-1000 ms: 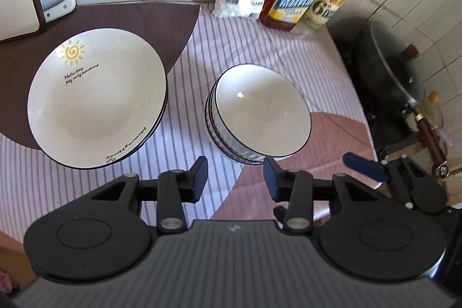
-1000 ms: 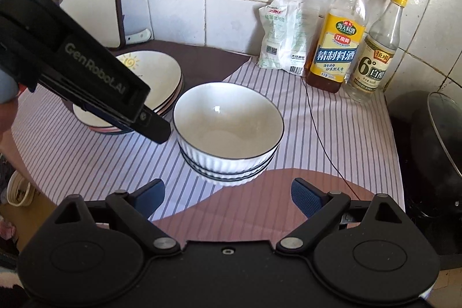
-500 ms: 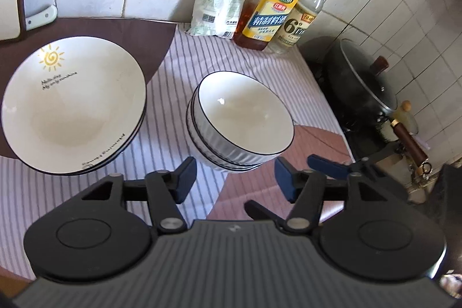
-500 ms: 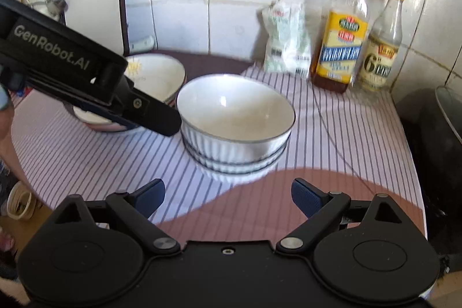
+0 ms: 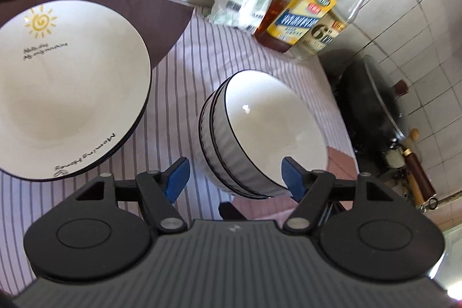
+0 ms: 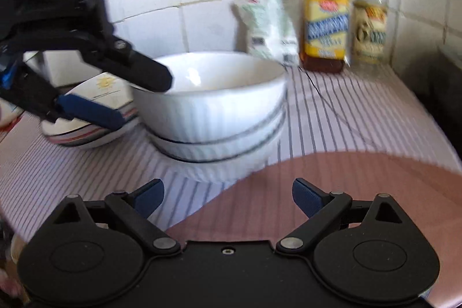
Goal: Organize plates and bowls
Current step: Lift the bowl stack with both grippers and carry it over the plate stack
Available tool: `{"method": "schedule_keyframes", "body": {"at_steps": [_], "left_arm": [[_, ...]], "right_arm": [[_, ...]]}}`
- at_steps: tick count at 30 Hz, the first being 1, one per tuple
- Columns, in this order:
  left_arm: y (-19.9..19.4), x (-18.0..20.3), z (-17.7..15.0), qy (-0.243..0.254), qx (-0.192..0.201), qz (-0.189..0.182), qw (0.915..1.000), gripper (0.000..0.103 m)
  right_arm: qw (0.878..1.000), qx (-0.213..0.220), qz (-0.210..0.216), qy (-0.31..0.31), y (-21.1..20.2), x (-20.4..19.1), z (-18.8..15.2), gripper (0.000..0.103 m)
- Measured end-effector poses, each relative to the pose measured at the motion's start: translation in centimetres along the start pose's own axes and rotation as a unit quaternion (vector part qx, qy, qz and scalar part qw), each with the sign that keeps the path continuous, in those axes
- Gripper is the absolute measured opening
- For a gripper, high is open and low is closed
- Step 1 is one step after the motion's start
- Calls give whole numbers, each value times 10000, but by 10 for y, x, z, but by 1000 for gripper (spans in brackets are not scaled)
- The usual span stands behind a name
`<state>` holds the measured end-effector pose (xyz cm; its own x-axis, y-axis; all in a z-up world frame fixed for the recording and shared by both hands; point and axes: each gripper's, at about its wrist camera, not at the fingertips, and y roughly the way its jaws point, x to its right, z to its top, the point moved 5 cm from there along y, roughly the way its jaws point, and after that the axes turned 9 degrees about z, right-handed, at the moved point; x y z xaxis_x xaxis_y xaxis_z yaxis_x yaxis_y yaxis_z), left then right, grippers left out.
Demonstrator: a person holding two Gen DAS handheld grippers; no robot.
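White wall tiles back a striped surface [image 5: 184,71]. Left claw [image 5: 235,173], just opened wide, straddles the bowl stack's [image 5: 260,132] near rim; right claw [image 6: 228,194] waits wide, empty. Next: close gently on that rim.

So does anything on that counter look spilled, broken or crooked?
Nothing stands out. The stacked bowls sit nested and level on the striped cloth, the plates are neatly piled beside them, and the bottles stand upright by the wall. No spills or chips show.
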<state>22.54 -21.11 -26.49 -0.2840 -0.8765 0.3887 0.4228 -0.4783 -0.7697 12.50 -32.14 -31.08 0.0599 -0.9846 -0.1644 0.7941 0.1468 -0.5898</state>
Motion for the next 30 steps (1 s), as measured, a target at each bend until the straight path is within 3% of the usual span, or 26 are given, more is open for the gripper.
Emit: {"method": "schedule_keyframes", "body": {"at_steps": [5,11,17,22,25,30], "left_arm": [[12,0,3,20,-50,23,10000,69],[28,-7,10,-115,-104,244,9996,67],[41,-5,13,-311,-295,-1,9991,64],[44,-5,13,-307,-233,260,9989,48],[41,-5,11,-158,-64,311,9994,44],[41,-13,13,-416,-109,221,9988,41]], "right_arm": [[9996,234,164,-18,15,1,2,100],[9990,204,254,-306,31,-5,9,100],[9985,57,323,-435,39,-7,19,100],[9983,-87,418,-387,43,-6,24,102],[9984,-60,480,-307,45,-4,24,102],[9984,-1,469,-321,45,-6,22,103]]}}
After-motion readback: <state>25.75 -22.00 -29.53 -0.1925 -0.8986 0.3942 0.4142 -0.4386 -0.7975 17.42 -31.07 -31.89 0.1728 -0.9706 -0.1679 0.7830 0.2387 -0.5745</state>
